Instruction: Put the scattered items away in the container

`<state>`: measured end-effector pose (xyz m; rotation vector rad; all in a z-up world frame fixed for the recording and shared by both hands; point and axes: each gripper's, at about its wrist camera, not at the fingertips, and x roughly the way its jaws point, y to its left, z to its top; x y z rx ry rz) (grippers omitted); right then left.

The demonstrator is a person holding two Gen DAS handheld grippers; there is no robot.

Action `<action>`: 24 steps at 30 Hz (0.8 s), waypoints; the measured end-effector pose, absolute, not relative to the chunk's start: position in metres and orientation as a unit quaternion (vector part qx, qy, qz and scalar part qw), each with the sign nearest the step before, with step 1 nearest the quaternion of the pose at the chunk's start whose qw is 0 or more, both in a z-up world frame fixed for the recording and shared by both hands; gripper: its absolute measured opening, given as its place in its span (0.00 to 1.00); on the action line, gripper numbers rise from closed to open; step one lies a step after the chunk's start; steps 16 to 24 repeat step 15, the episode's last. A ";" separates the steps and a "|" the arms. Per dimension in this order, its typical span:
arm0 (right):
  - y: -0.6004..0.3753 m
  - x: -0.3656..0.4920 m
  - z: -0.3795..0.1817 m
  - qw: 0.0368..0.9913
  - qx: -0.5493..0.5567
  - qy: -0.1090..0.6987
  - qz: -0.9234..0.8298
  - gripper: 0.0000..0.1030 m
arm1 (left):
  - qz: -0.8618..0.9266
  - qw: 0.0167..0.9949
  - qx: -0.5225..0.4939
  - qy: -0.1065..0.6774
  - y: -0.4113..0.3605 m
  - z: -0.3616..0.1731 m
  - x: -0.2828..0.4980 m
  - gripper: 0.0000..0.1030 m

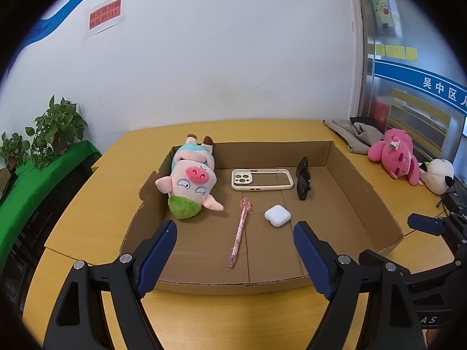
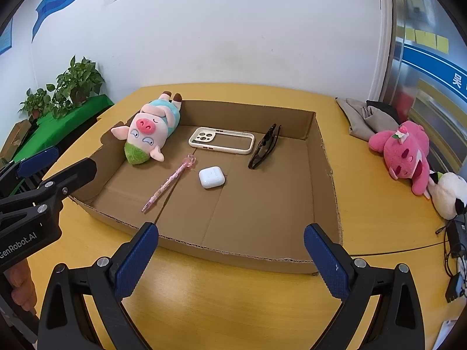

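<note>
Since the cardboard tray (image 2: 324,157) already holds five things, the tidying looks close to done. A plush pig (image 2: 149,129) lies head-down toward the camera at the upper left of the tray's floor, its feet propped over the far wall, probably because it is too bulky to lie flat in that corner. Right of it lies a cream phone case (image 2: 221,140), flat and camera-cutout up, and further right folded dark sunglasses (image 2: 264,148) rest on their edge. Nearer the camera, a pink pen (image 2: 169,183) lies diagonally, and a white earbud case (image 2: 211,177) sits just beside its topper.

Both claws hang over the yellow counter (image 2: 233,306) at the tray's near edge, well apart from everything inside. The left claw (image 1: 235,258) stands released, nothing between its blue pads, framing the pen in the left wrist view. The right claw (image 2: 230,261) is likewise spread and empty.

At the right of the frame, outside the tray, a pink plush (image 2: 405,151) and a white plush (image 2: 448,195) lie touching near grey cloth (image 2: 362,116); whether they belong to the job I cannot tell.
</note>
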<state>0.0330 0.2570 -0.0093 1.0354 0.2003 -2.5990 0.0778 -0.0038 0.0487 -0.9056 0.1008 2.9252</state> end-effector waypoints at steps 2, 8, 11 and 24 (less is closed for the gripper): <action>0.257 0.032 -0.010 0.167 0.364 0.072 -0.913 0.99 | 0.952 0.035 -0.301 0.038 -0.002 0.046 0.075 0.80; 0.256 0.030 -0.013 0.171 0.370 0.075 -0.910 0.99 | 0.946 0.029 -0.321 0.038 -0.001 0.039 0.072 0.80; 0.257 0.027 -0.016 0.169 0.378 0.072 -0.908 0.99 | 0.945 0.025 -0.322 0.041 0.000 0.038 0.073 0.80; 0.258 0.027 -0.017 0.167 0.379 0.071 -0.908 0.99 | 0.944 0.016 -0.326 0.041 -0.001 0.037 0.072 0.80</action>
